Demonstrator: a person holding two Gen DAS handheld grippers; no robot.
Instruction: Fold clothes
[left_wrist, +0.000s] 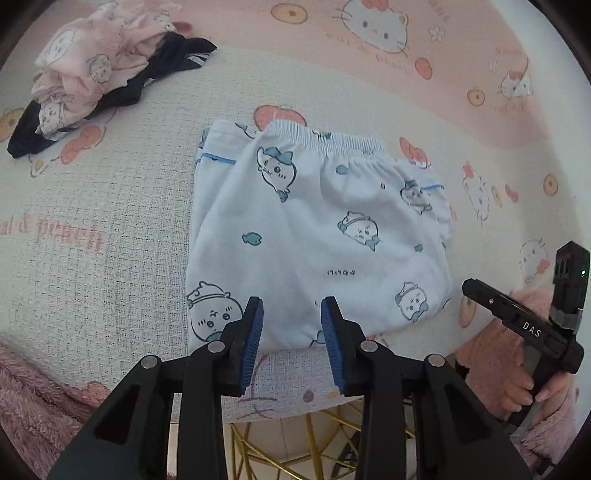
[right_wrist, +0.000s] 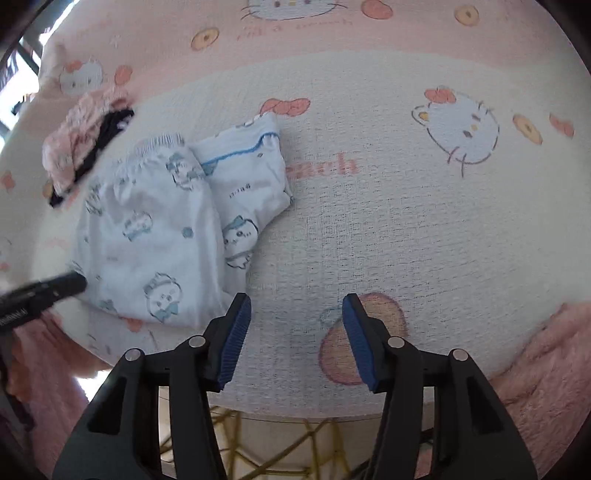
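Light blue pyjama shorts (left_wrist: 314, 236) with cartoon prints lie folded on the cloth-covered table, waistband at the far side. My left gripper (left_wrist: 291, 314) hovers open just above their near edge, holding nothing. In the right wrist view the same shorts (right_wrist: 177, 229) lie to the left, with a folded part sticking out on their right side. My right gripper (right_wrist: 295, 314) is open over bare cloth, to the right of the shorts. The right gripper's body (left_wrist: 532, 328) shows in the left wrist view, held by a hand in a pink fluffy sleeve.
A heap of pink printed clothes (left_wrist: 81, 77) and a dark garment (left_wrist: 166, 62) sits at the far left of the table. The cat-print tablecloth (right_wrist: 406, 206) covers the table; its near edge hangs over a gold wire frame (left_wrist: 295, 443).
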